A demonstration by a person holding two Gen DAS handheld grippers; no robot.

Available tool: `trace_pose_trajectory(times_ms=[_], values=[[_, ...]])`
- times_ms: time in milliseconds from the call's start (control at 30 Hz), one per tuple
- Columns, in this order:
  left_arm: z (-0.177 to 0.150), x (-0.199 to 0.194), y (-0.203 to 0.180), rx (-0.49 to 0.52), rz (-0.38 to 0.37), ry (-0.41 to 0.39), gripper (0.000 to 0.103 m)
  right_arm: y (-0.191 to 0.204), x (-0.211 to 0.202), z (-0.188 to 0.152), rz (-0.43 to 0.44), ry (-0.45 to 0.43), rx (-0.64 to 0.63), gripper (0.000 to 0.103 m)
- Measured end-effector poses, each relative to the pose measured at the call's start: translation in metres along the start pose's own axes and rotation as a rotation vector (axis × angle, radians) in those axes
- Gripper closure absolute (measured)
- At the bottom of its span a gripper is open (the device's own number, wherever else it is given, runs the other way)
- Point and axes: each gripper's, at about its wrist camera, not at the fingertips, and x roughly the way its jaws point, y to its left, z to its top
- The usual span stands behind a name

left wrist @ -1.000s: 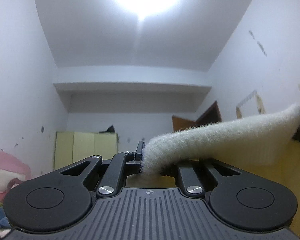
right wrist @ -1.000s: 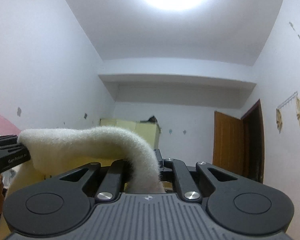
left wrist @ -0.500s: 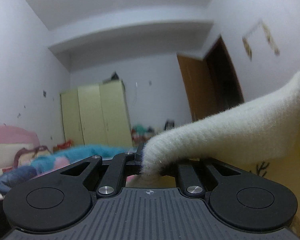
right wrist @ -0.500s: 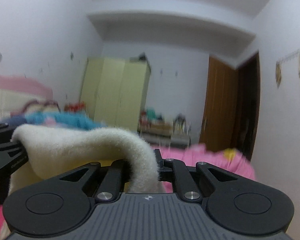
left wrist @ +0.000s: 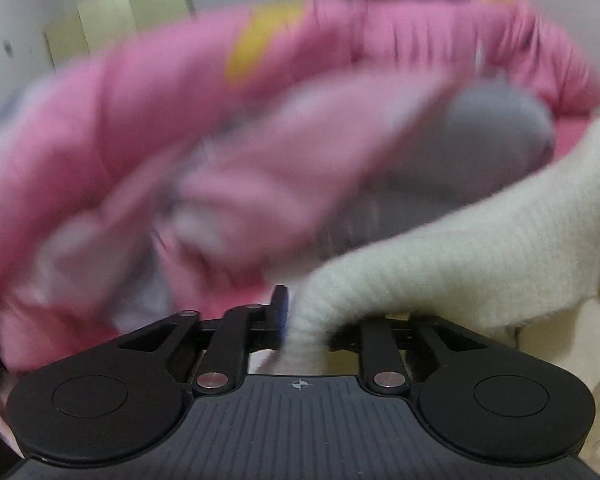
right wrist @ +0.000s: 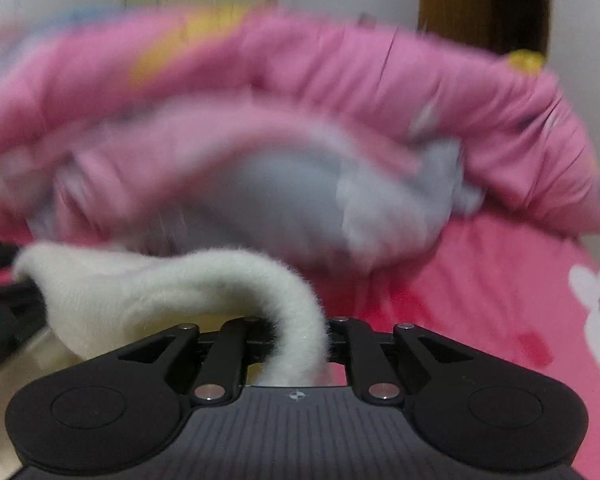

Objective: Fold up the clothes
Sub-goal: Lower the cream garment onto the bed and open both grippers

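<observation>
Item: cream fleece garment (left wrist: 480,248), fuzzy knit, held in the air by one edge between both grippers, above the bed

Left gripper (left wrist: 300,320): clenched on the garment's edge; the cloth rises out of the jaws and spans away to the right of its view

Right gripper (right wrist: 296,340): clenched on the same edge; the cloth arches out of the jaws and runs left to the other gripper's dark body at the frame edge

Change: one second ago both cameras faced the ceiling and its lamp; half a second ago, the far wall, wardrobe (left wrist: 116,12) and door (right wrist: 484,0); now both look down on a pink quilt (left wrist: 180,100) bunched on a bed with a pink sheet (right wrist: 500,300). The background is heavily motion-blurred, the garment sharp. The grip on the edge is unchanged in all three moments

Reading: judged a fast forward-and-down swing, the garment being cast out flat onto the bed for folding

Progress: early; no fold visible yet

Caution: the bunched quilt lies in the landing path and may snag or wrinkle the cloth

Unseen: the garment's lower part and overall shape
</observation>
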Motion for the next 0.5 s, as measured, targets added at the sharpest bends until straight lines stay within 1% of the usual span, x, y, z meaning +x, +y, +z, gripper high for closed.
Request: trace_pose_trajectory(times_ms=[33,67,100,133,167,200,233,267,300,400,500], values=[[-0.004,0.003,0.0,-0.003,0.001,0.013,0.075,0.002,0.008,-0.004,-0.015,0.029,-0.026,0.076],[-0.004,0.0,0.001,-0.007,0.007,0.014,0.069,0.005,0.017,-0.008,-0.031,0.057,-0.051,0.063],[-0.003,-0.004,0.003,-0.012,0.013,0.014,0.064,0.007,0.025,-0.012,-0.046,0.086,-0.077,0.06],[-0.002,-0.008,0.005,-0.017,0.02,0.014,0.053,0.008,0.024,-0.016,-0.049,0.078,-0.091,0.06],[0.002,-0.009,0.007,-0.022,0.016,0.019,0.045,0.006,0.018,-0.016,-0.048,0.076,-0.091,0.06],[0.007,-0.009,0.009,-0.028,0.01,0.024,0.041,0.005,0.012,-0.017,-0.048,0.078,-0.087,0.059],[0.008,-0.013,0.012,-0.039,-0.008,0.035,0.033,0.001,0.007,-0.015,-0.043,0.082,-0.076,0.054],[0.009,-0.018,0.016,-0.052,-0.028,0.047,0.031,-0.002,0.0,-0.015,-0.041,0.082,-0.061,0.037],[0.011,-0.022,0.017,-0.062,-0.044,0.058,0.03,-0.006,-0.009,-0.014,-0.043,0.075,-0.052,0.029],[0.007,-0.052,0.026,-0.1,-0.062,0.083,0.03,-0.016,-0.036,-0.014,-0.035,0.058,-0.036,0.028],[0.001,-0.081,0.036,-0.169,-0.09,0.085,0.03,-0.024,-0.071,-0.019,0.012,0.041,0.01,0.027]])
